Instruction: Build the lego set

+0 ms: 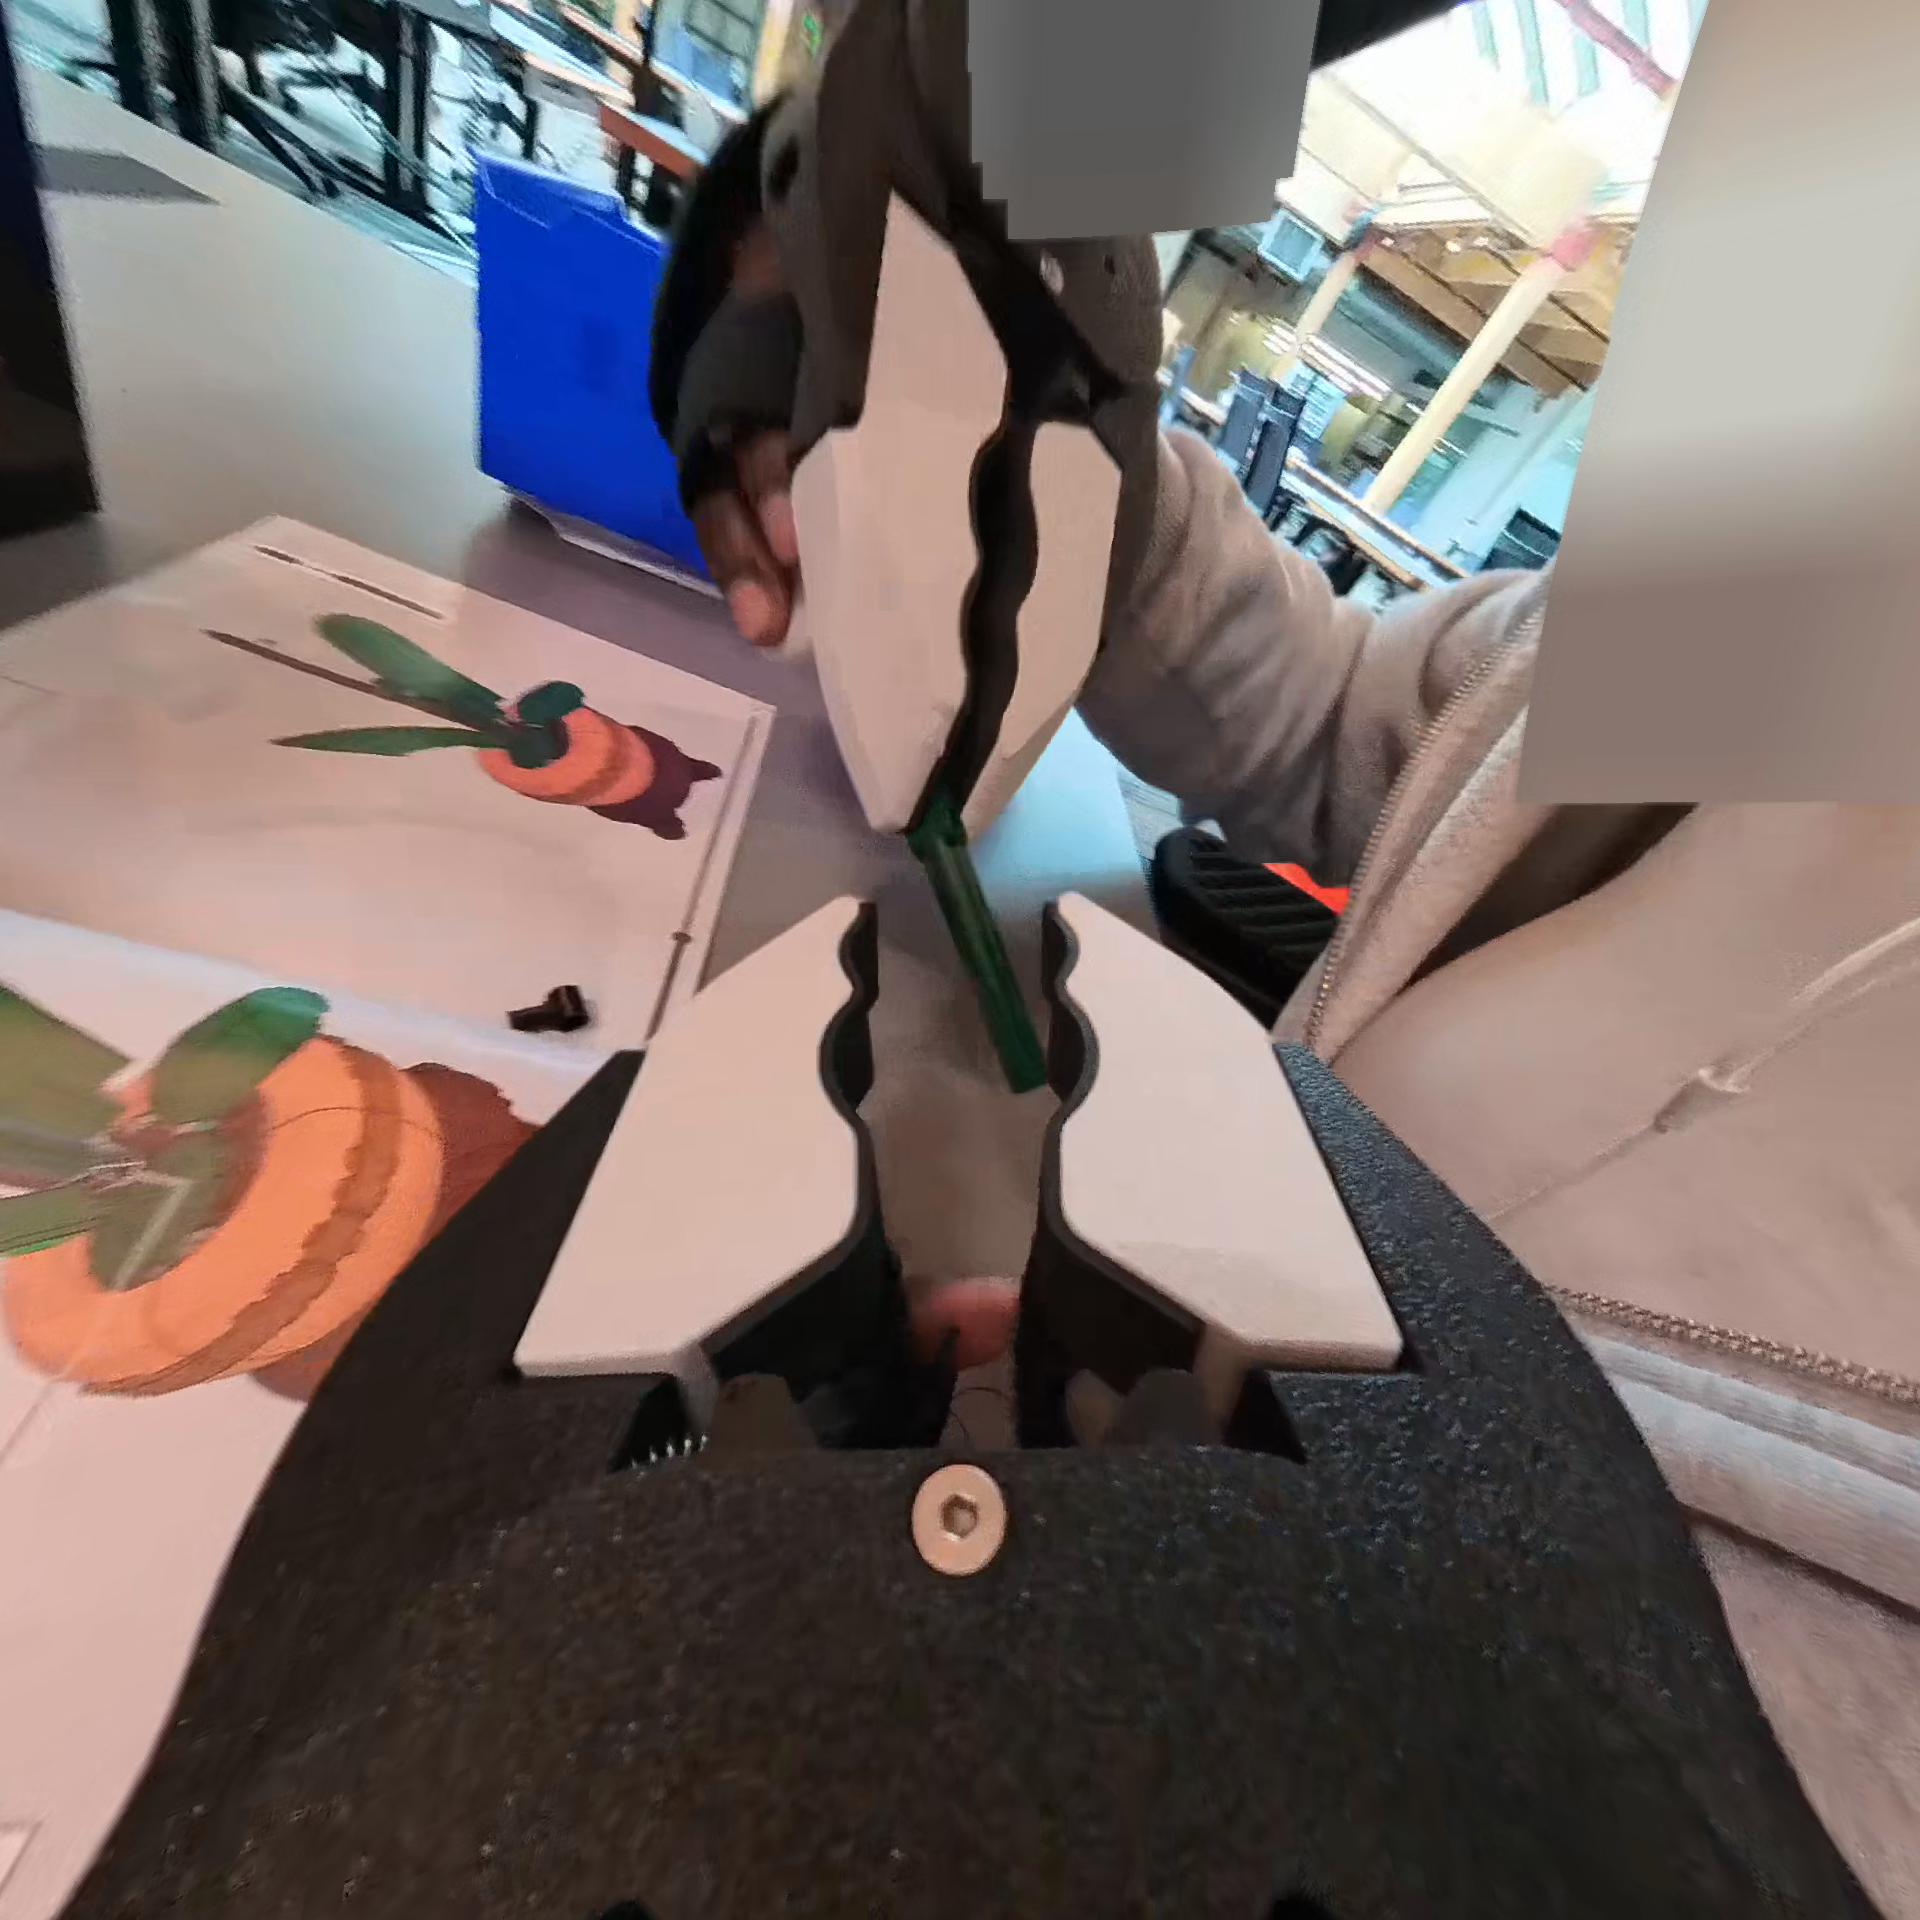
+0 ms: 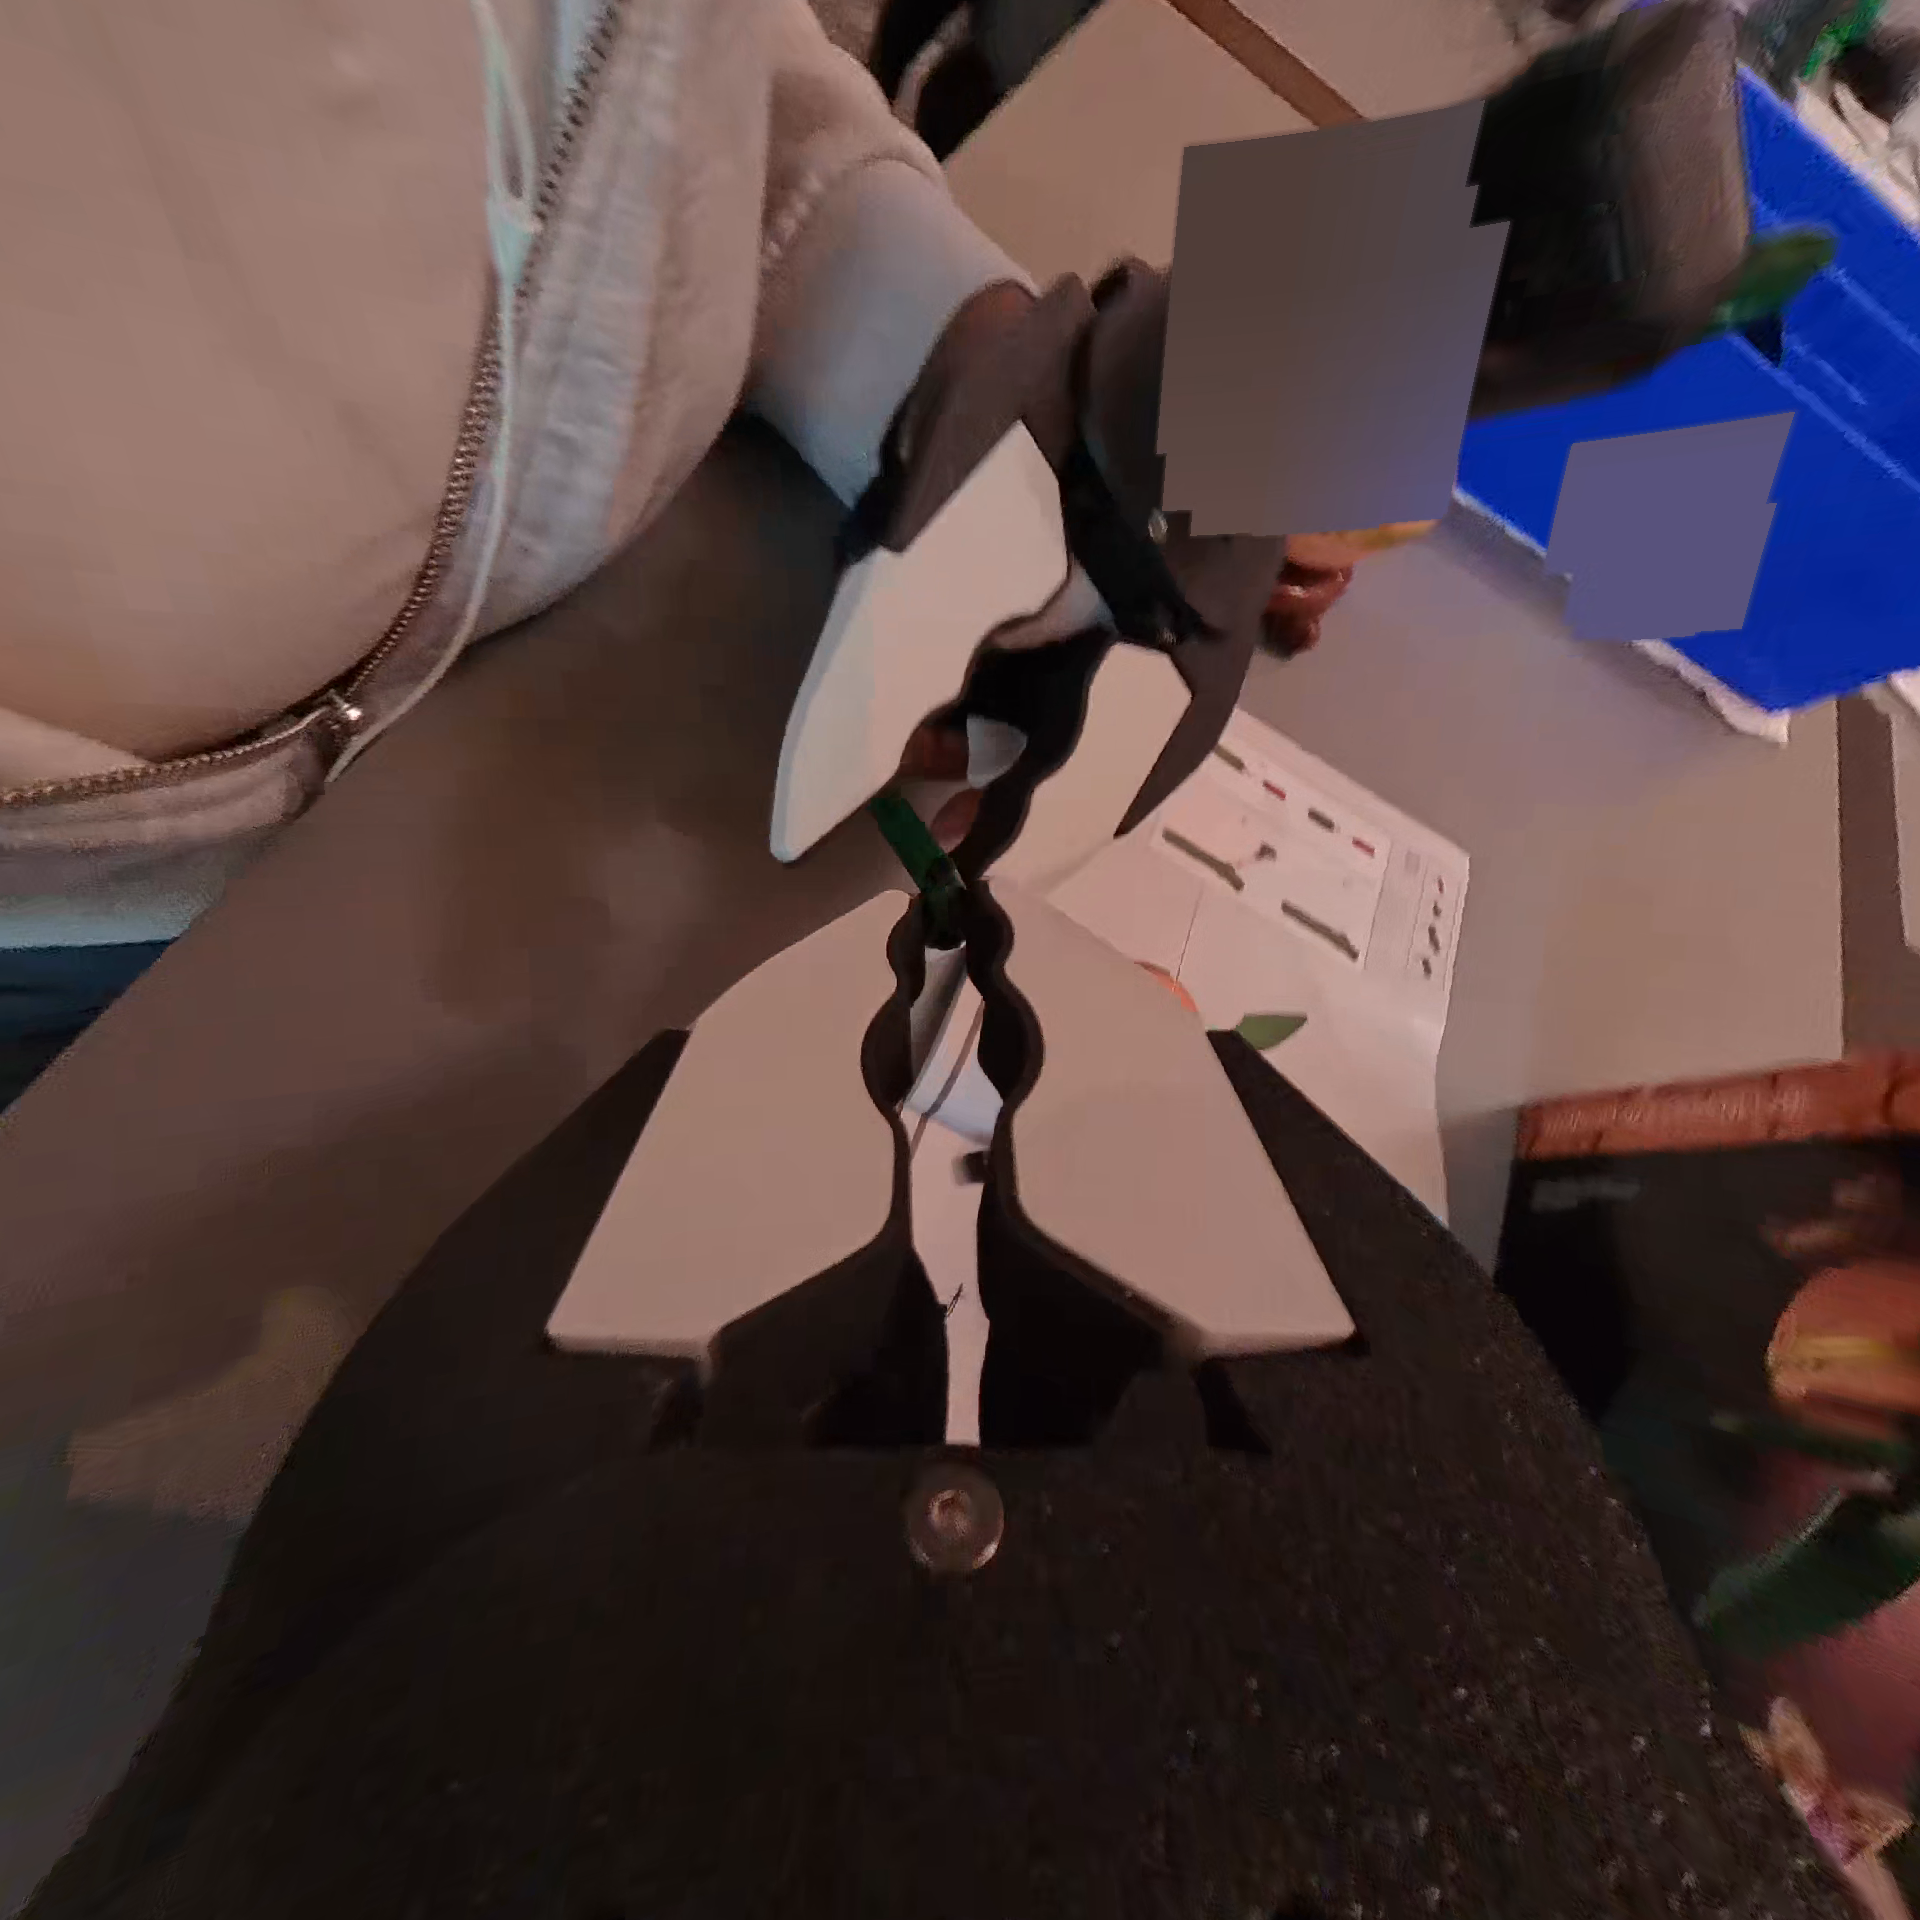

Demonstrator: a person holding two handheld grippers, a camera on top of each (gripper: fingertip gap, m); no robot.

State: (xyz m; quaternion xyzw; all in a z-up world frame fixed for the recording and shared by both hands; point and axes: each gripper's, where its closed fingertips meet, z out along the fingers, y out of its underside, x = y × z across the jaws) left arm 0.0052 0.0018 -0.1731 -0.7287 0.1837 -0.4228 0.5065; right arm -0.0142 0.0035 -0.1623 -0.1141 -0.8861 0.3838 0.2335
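A thin dark green rod (image 1: 982, 956) is held in the air above the table. My right gripper (image 1: 925, 816) comes down from above in the left wrist view and is shut on the rod's upper end. In its own view the right gripper (image 2: 948, 906) pinches the rod (image 2: 906, 831) at its fingertips. My left gripper (image 1: 956, 914) is open, and the rod's free end lies between its fingers, close to the right-hand finger (image 1: 1164, 1143). In the right wrist view the left gripper (image 2: 961, 831) faces mine, open around the rod.
An open instruction booklet (image 1: 364, 852) with orange and green pictures lies on the grey table, with a small black piece (image 1: 551, 1008) on it. A blue bin (image 1: 571, 364) stands behind. A printed box (image 2: 1714, 1299) lies at the right. The person's beige jacket (image 1: 1558, 1039) is close. The tips of both grippers are at nearly the same place.
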